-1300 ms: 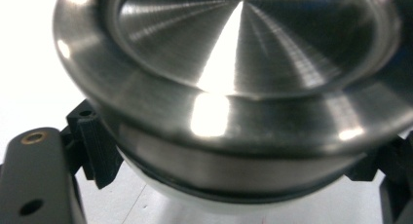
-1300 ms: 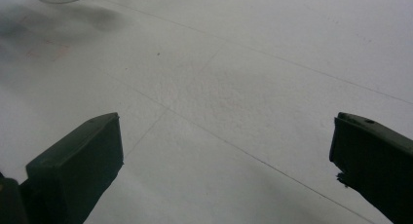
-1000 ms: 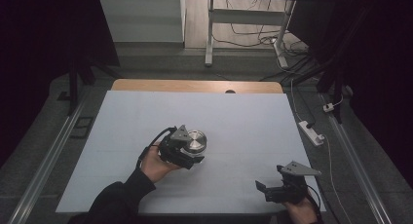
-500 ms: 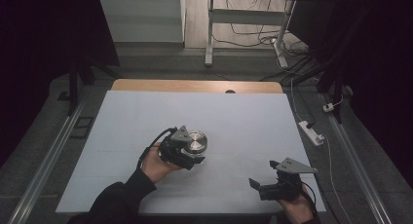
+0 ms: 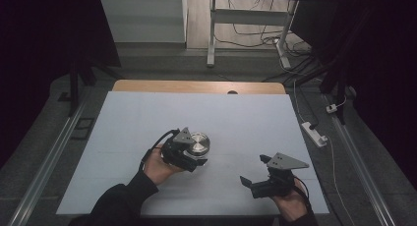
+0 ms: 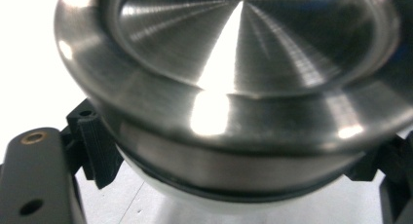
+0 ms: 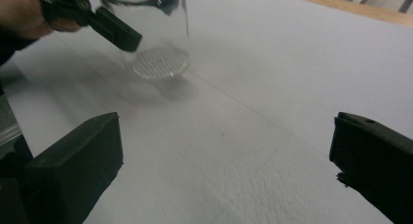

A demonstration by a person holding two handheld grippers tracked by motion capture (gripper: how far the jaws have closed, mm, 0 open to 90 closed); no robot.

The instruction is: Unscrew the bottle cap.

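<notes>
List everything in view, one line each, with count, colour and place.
jar: one, clear glass, standing mid-table, clamped in the left tongs
lid: one, silver metal, on the jar
table: one, white top with a wooden far edge
power strip: one, white, on the floor right of the table
left tongs: one, black, shut on the jar below the lid
right tongs: one, black, open above the near right of the table
hands: two, at the near edge
</notes>
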